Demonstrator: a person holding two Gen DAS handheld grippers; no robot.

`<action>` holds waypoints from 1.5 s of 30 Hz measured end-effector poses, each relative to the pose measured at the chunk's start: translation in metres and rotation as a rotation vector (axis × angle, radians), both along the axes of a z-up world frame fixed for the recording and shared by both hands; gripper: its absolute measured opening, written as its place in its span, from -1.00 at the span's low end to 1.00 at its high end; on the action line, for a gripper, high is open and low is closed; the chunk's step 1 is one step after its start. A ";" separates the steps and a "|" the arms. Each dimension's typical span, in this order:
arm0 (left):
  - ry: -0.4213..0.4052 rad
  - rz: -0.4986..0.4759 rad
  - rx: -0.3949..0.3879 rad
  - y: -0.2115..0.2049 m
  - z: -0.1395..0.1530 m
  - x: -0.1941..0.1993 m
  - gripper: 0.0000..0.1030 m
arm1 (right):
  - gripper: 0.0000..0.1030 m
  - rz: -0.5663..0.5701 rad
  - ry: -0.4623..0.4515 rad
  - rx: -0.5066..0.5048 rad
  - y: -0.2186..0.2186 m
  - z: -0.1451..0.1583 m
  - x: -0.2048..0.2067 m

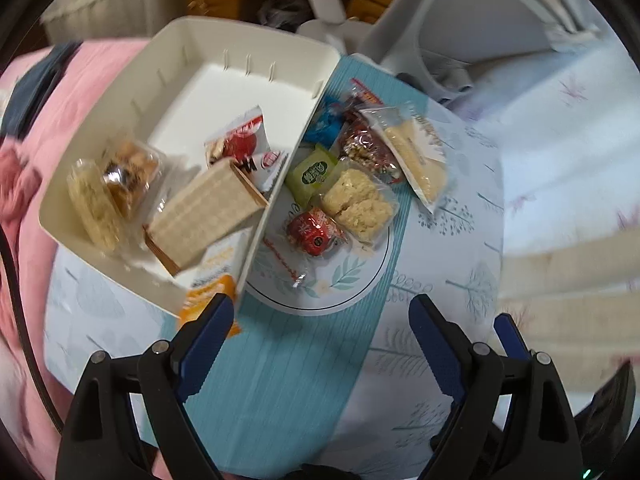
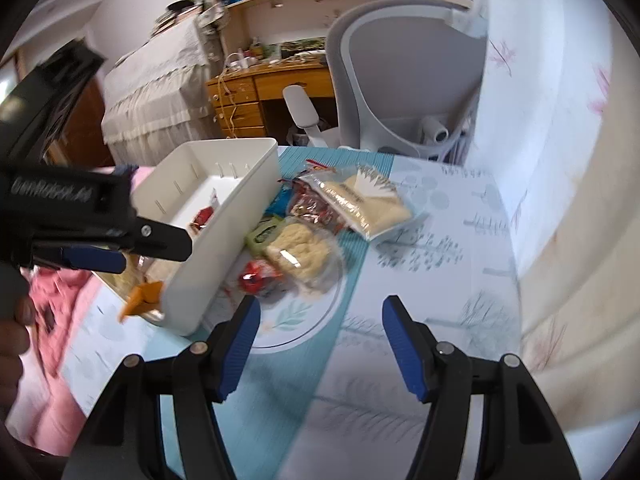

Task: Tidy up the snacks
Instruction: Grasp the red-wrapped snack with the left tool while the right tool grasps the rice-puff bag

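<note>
A white bin sits left of a patterned plate on the table. The bin holds a wafer pack, a red-and-white packet, a puffed rice cake and a brown snack. An orange packet pokes out at its near corner. The plate carries a rice crisp pack, a red candy, a green packet and more wrapped snacks. My left gripper is open above the table's near edge. My right gripper is open over the plate. The left gripper shows beside the bin.
A grey office chair stands behind the table, with a wooden desk and shelves beyond. A pink quilt lies to the left. A teal runner crosses the patterned tablecloth.
</note>
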State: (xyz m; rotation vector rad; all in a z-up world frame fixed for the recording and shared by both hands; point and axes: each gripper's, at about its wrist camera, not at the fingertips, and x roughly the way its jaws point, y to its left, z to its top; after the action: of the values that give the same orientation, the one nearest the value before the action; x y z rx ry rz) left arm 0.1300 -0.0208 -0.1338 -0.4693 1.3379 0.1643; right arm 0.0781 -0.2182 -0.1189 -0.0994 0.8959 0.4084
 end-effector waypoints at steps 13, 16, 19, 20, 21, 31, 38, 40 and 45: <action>0.209 0.322 -0.028 0.003 -0.067 0.043 0.72 | 0.24 0.252 -0.144 -0.058 0.000 -0.029 0.045; 0.231 0.350 -0.016 0.005 -0.079 0.050 0.72 | 0.25 0.306 -0.157 -0.076 0.007 -0.041 0.052; 0.249 0.361 0.000 0.006 -0.091 0.059 0.72 | 0.24 0.358 -0.163 -0.076 0.012 -0.056 0.059; 0.267 0.368 0.008 0.006 -0.095 0.061 0.72 | 0.24 0.374 -0.158 -0.072 0.014 -0.062 0.062; 0.281 0.377 0.013 0.005 -0.099 0.063 0.72 | 0.24 0.386 -0.155 -0.073 0.017 -0.068 0.065; 0.349 0.419 0.014 0.011 -0.129 0.078 0.55 | 0.24 0.471 -0.137 -0.064 0.038 -0.108 0.080; 0.387 0.433 0.074 0.012 -0.135 0.090 0.44 | 0.24 0.474 -0.116 -0.065 0.053 -0.120 0.086; 0.388 0.426 0.085 0.010 -0.135 0.092 0.38 | 0.24 0.469 -0.106 -0.053 0.053 -0.121 0.087; 0.411 0.416 0.097 0.008 -0.136 0.105 0.36 | -0.05 0.464 -0.084 -0.057 0.053 -0.123 0.090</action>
State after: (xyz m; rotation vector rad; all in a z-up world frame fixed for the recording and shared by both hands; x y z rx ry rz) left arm 0.2352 -0.0132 -0.2697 -0.6509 1.6087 0.6971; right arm 0.1684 -0.1650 -0.2419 -0.3785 0.7983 0.8038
